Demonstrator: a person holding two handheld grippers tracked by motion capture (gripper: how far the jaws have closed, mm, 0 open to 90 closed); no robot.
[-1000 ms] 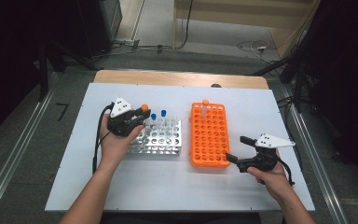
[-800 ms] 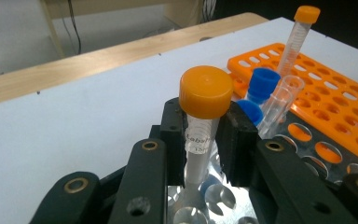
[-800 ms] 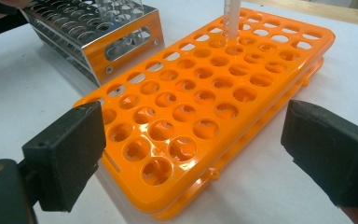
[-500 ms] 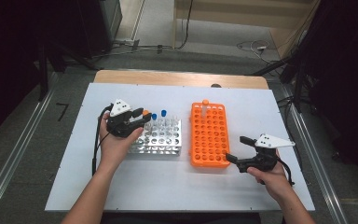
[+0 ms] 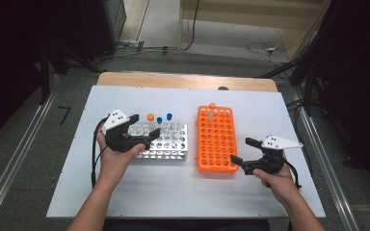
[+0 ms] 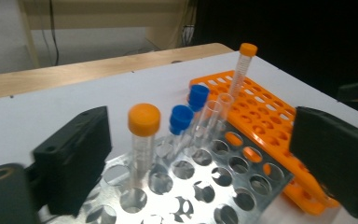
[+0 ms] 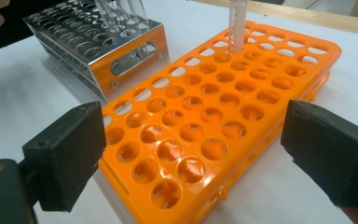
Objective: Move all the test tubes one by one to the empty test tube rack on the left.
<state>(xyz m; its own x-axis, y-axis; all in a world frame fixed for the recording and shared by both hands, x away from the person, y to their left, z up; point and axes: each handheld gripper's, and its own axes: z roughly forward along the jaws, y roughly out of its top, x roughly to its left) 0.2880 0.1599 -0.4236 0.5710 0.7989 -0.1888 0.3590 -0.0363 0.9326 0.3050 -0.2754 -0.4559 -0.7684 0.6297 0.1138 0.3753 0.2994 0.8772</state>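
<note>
Progress guess: one tube [image 5: 212, 111] sits in orange rack [image 5: 217, 144]; three capped remain in metal rack [image 5: 166, 142]. Left gripper [image 5: 143, 126] and right gripper [image 5: 241, 151] both released, empty.

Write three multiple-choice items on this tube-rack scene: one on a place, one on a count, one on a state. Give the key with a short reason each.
1. Where does the orange rack lie relative to the metal rack in the high view?
A. To its right
B. To its left
C. Stacked on top of it

2. How many blue-capped tubes stand in the metal rack?
A. None
B. Two
C. Five

3. What state is the left gripper in?
A. Shut on a tube
B. Shut on nothing
C. Open, holding nothing

Key:
1 A: the high view shows the orange rack right of the metal one, both on the table.
2 B: two blue caps show in the left gripper view, beside an orange-capped tube.
3 C: its jaws stand wide apart, nothing between them.
</note>
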